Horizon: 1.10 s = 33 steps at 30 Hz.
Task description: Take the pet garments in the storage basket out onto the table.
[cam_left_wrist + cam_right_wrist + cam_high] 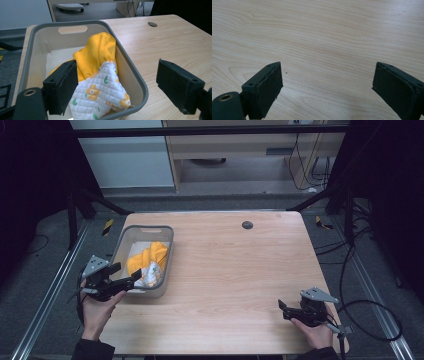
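Both jaws of the left gripper (117,87) are spread wide and hold nothing, and right between them sits the near corner of the grey bin (140,85) with the yellow flowery oven mitt (100,82) inside. Far to the right, the right gripper (327,92) is spread wide too, with bare wooden table (324,37) ahead of its jaws. If the left jaws shut now, they could pinch the bin wall too and drag the bin.
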Available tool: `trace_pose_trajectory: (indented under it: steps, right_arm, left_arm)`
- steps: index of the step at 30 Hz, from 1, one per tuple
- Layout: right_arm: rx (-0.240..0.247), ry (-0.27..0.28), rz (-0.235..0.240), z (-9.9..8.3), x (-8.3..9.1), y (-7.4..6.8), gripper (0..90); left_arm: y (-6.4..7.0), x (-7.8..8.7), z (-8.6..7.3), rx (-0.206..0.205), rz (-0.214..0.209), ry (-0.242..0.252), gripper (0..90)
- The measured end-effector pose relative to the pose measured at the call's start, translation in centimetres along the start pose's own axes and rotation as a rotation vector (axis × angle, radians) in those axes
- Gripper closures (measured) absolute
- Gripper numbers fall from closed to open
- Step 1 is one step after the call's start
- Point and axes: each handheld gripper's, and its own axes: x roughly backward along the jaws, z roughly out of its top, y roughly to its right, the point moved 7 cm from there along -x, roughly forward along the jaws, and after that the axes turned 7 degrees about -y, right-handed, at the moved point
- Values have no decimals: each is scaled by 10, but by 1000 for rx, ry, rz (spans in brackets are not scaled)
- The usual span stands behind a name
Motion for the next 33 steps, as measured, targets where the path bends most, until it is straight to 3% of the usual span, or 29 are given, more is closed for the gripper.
trace_pose_trajectory:
  steps: [20, 33]
  right_arm:
    - [-2, -18, 6, -1, -3, 0, 92]
    - [0, -28, 12, -2, -4, 0, 93]
  left_arm:
    - [-6, -28, 24, -11, 1, -80, 182]
    - [-5, -56, 25, -15, -7, -169, 211]
